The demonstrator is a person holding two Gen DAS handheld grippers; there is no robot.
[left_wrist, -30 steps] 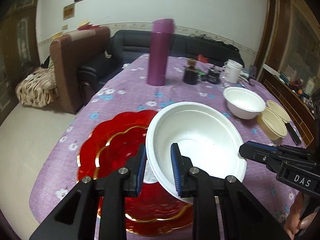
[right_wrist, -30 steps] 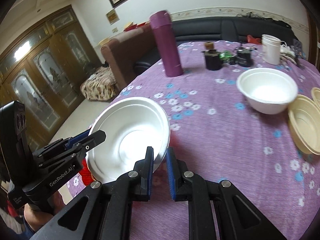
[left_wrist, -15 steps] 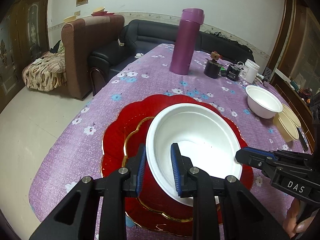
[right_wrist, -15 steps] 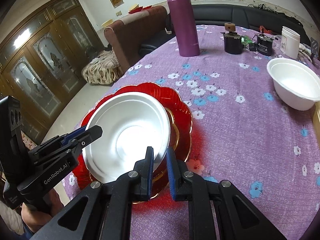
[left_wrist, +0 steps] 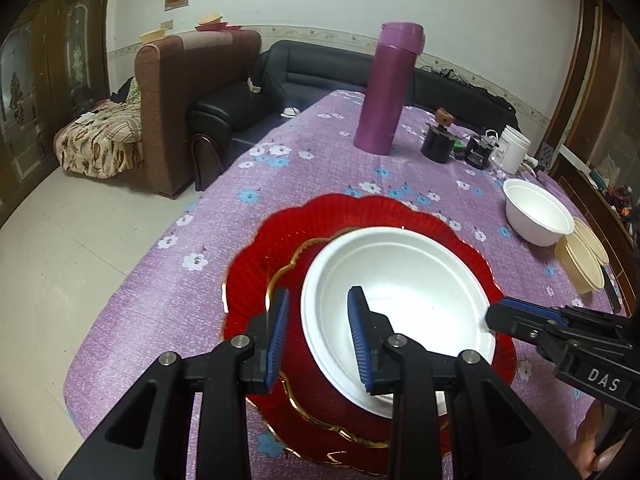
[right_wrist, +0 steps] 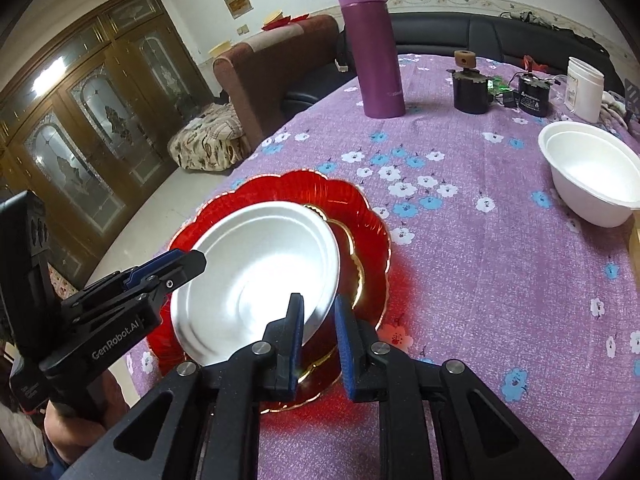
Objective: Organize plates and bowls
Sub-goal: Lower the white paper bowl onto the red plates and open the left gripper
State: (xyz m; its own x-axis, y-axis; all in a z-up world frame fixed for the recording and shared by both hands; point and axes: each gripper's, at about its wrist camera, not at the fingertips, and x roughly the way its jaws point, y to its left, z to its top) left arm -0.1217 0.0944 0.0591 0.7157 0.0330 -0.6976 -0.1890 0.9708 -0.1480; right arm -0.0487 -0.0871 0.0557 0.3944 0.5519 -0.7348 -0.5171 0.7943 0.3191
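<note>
A: While both grippers sit low over the table, the white plate (left_wrist: pixel 404 280) lies inside the red scalloped plate (left_wrist: pixel 256 264), on the purple flowered tablecloth (left_wrist: pixel 280 168).

B: Left gripper (left_wrist: pixel 318 332)?

A: Jaws opening. The plate's near rim runs between the blue pads (left_wrist: pixel 276 332) – there is a visible gap on the outer side, so the pads are not pressing it.

B: Right gripper (right_wrist: pixel 318 338)?

A: Same story from its own camera. Jaws opening, the rim of the white plate between them, the outer pad standing clear of it. In the left wrist view that gripper's tip reaches the plate's far right edge.

B: Does the white plate sit centred?

A: No – it is offset toward the near right of the red plate, leaving a wide red band with gold trim on the left and far sides.

B: Other dishes?

A: A white bowl (right_wrist: pixel 592 180) stands well apart to the right, and just beside it a stack of cream bowls (left_wrist: pixel 580 256).

B: Further back?

A: A purple thermos (right_wrist: pixel 372 44) stands upright, then two small dark containers (right_wrist: pixel 470 84) and a white jar (right_wrist: pixel 582 84) near the far edge. A brown armchair (left_wrist: pixel 188 100) and a black sofa (left_wrist: pixel 304 64) stand beyond the table.
</note>
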